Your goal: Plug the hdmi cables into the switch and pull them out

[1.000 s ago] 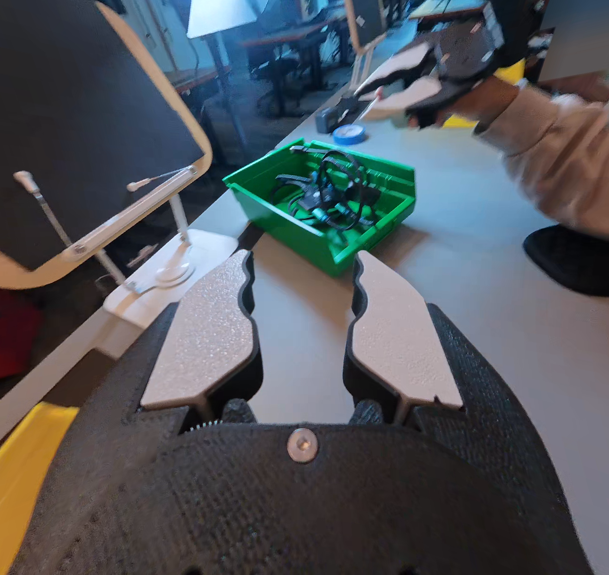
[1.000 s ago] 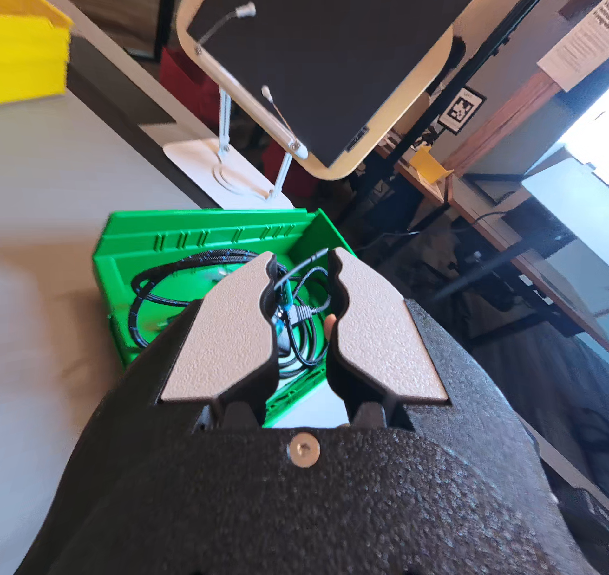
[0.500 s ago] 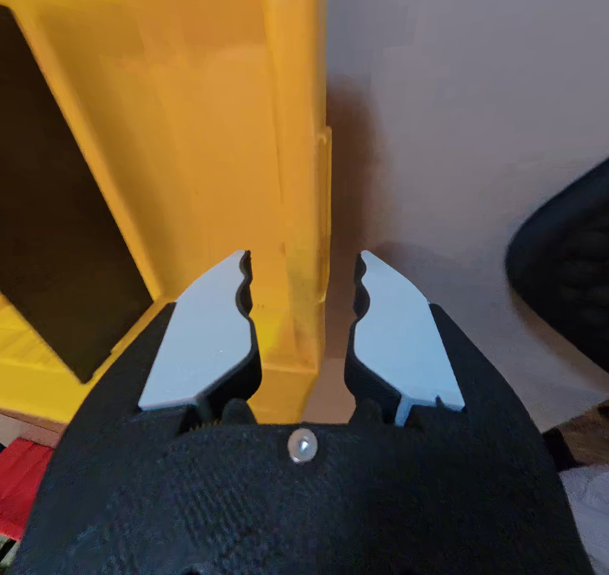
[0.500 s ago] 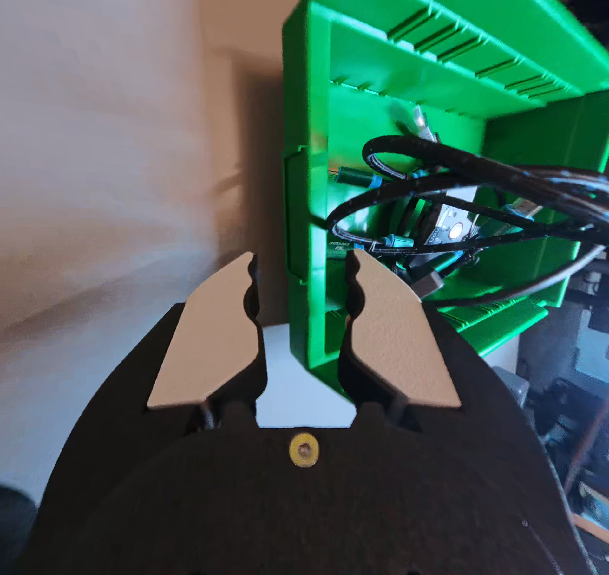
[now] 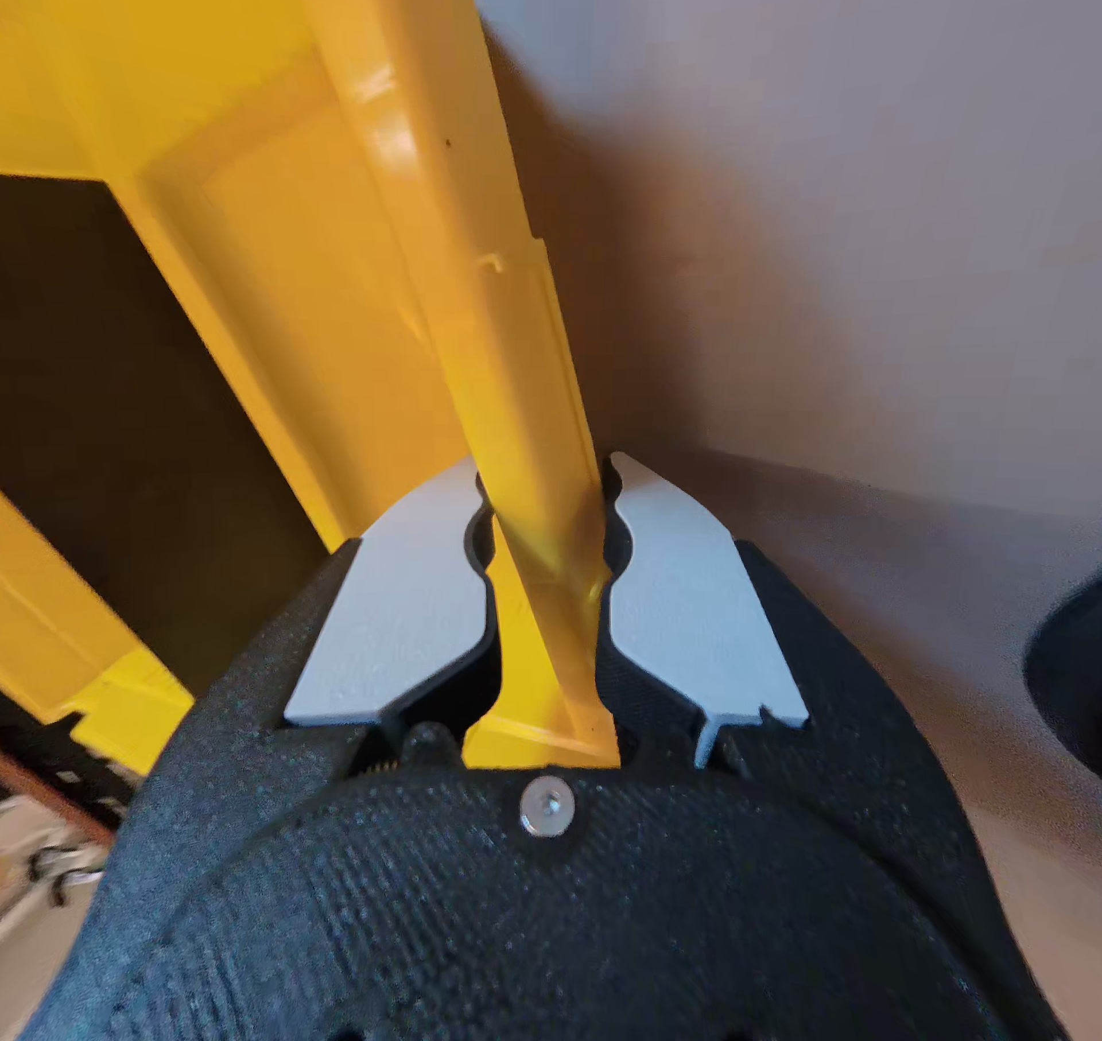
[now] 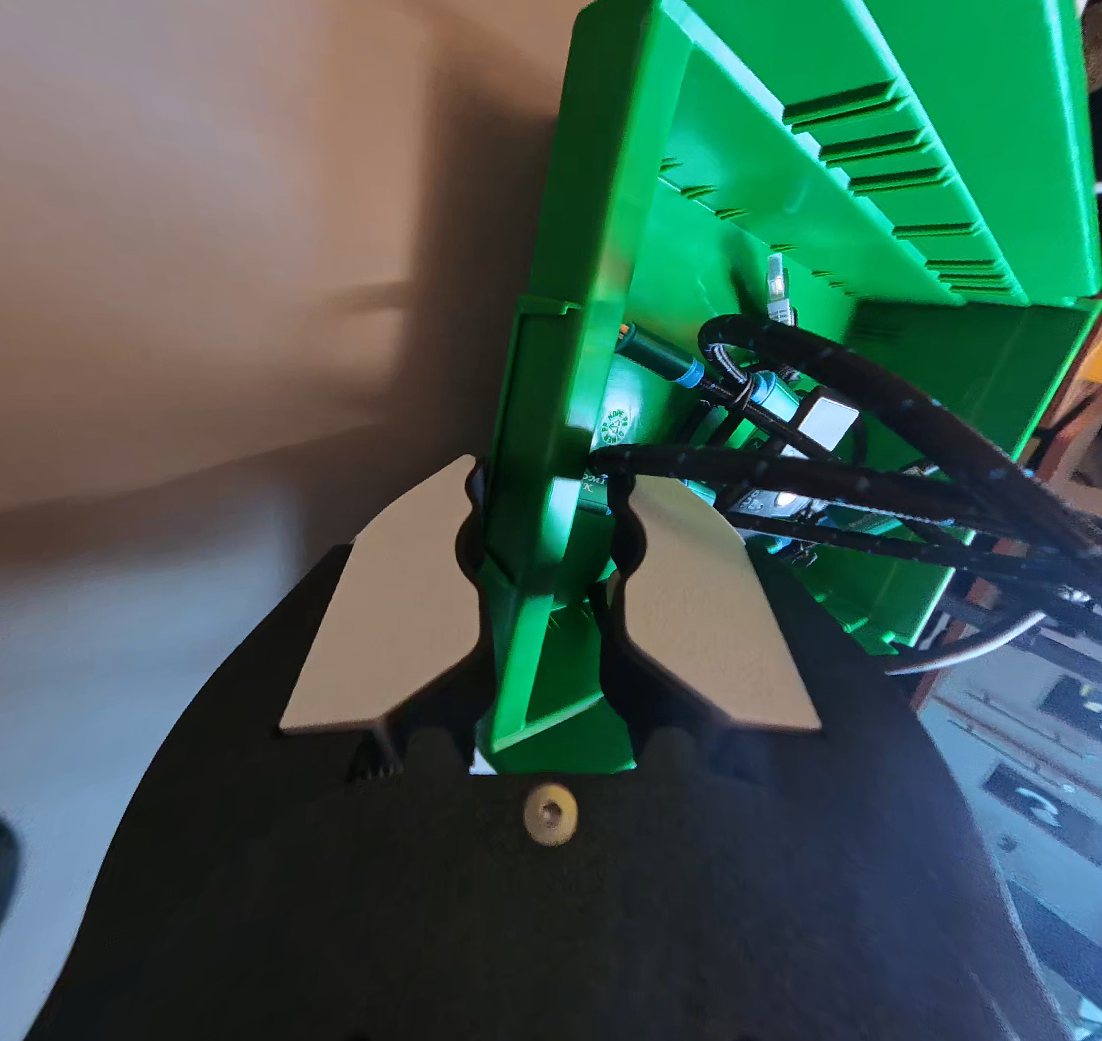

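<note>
In the left wrist view my left gripper [image 5: 545, 476] is shut on the near side wall of a yellow bin [image 5: 417, 189], which sits on the grey table [image 5: 835, 237]. The bin holds a flat black object [image 5: 119, 416]. In the right wrist view my right gripper [image 6: 545, 479] is shut on the near wall of a green bin [image 6: 596, 356]. Inside the green bin lie black braided HDMI cables [image 6: 864, 392] with teal-collared plugs [image 6: 769, 401] and a small switch box [image 6: 826, 422], partly hidden under the cables.
A dark rounded object [image 5: 1067, 672] lies on the table at the right edge of the left wrist view. Beyond the green bin the table ends, with floor and furniture below [image 6: 1025, 744]. The gap from one gripper's tips to the other's is roughly 35 cm.
Both grippers moved forward and closed: the left one onto the yellow bin's wall, the right one onto the green bin's wall. Half a second ago both were open just short of the walls.
</note>
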Demonstrator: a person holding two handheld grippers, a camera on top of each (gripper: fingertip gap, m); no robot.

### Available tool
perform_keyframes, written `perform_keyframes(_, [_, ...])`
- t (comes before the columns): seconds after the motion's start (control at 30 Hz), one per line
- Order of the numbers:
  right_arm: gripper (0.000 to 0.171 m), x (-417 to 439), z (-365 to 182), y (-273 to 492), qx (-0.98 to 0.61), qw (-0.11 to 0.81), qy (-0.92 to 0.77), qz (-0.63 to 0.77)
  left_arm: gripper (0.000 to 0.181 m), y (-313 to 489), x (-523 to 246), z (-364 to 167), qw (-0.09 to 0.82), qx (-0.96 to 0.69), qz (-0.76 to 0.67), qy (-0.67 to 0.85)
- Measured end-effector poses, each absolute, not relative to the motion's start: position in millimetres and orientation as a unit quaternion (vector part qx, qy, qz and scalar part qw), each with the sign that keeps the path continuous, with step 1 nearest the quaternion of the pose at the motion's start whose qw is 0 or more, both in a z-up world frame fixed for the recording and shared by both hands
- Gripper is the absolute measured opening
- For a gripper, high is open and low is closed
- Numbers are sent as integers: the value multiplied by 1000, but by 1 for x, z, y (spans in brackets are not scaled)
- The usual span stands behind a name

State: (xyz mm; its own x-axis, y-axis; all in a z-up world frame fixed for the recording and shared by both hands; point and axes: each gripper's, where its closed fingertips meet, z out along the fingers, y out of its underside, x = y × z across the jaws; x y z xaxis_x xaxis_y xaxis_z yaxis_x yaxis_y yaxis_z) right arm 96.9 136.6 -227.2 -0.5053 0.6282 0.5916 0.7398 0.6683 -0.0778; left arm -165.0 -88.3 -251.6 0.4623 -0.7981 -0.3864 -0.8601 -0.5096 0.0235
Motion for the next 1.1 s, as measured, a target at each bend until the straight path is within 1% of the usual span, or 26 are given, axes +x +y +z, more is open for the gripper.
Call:
perform_keyframes(0.13, [40, 125, -222, 91, -368, 340, -862, -74, 40, -47, -152, -227, 173, -807, 269, 497])
perform_keyframes(0.2, [40, 138, -199, 58, -403, 383, -831, 22, 46, -42, -138, -208, 234, -813, 258, 468])
perform_keyframes(0.23, [40, 146, -183, 38, -431, 388, -808, 103, 40, -40, -128, -195, 280, -815, 243, 445])
perform_keyframes(0.27, [39, 155, -164, 25, -458, 400, -774, 180, 35, -39, -112, -183, 334, -816, 216, 420])
perform_keyframes(0.3, [32, 165, -144, 27, -492, 426, -724, 229, 34, -41, -92, -173, 382, -819, 165, 394])
perform_keyframes(0.33, [29, 178, -130, 41, -529, 457, -671, 248, 34, -44, -69, -166, 422, -826, 99, 360])
perform_keyframes(0.37, [29, 194, -122, 61, -563, 486, -621, 249, 34, -46, -45, -161, 454, -830, 29, 322])
perform_keyframes(0.4, [29, 210, -121, 82, -599, 502, -574, 246, 34, -48, -22, -156, 480, -828, -41, 286])
perform_keyframes(0.43, [34, 223, -128, 98, -636, 493, -539, 250, 35, -46, -2, -152, 503, -823, -97, 247])
perform_keyframes(0.47, [42, 230, -137, 106, -665, 474, -512, 265, 39, -42, 14, -151, 517, -818, -137, 209])
perform_keyframes(0.57, [49, 222, -159, 113, -698, 452, -460, 311, 62, -16, 43, -164, 533, -818, -181, 115])
perform_keyframes(0.6, [51, 216, -169, 115, -706, 445, -454, 312, 67, -5, 50, -169, 537, -818, -186, 93])
perform_keyframes(0.67, [50, 202, -182, 118, -721, 423, -444, 323, 69, 17, 58, -181, 537, -823, -173, 67])
perform_keyframes(0.7, [44, 197, -186, 121, -727, 415, -440, 324, 65, 27, 59, -190, 531, -830, -153, 69])
perform_keyframes(0.73, [33, 195, -190, 129, -733, 419, -438, 307, 54, 35, 60, -197, 525, -836, -144, 73])
perform_keyframes(0.77, [24, 194, -190, 138, -728, 442, -445, 278, 53, 42, 60, -198, 533, -832, -139, 66])
perform_keyframes(0.83, [20, 192, -190, 144, -718, 472, -458, 227, 41, 51, 52, -193, 557, -823, -88, 71])
perform_keyframes(0.9, [19, 190, -188, 139, -702, 496, -472, 195, 36, 50, 47, -191, 554, -825, -41, 101])
perform_keyframes(1.0, [19, 189, -176, 122, -688, 513, -467, 214, 31, 39, 42, -172, 571, -813, -43, 103])
perform_keyframes(1.03, [16, 191, -168, 118, -678, 532, -465, 203, 25, 34, 41, -161, 584, -804, -38, 107])
perform_keyframes(1.1, [14, 193, -152, 107, -651, 564, -476, 178, 25, 21, 43, -137, 602, -789, -38, 117])
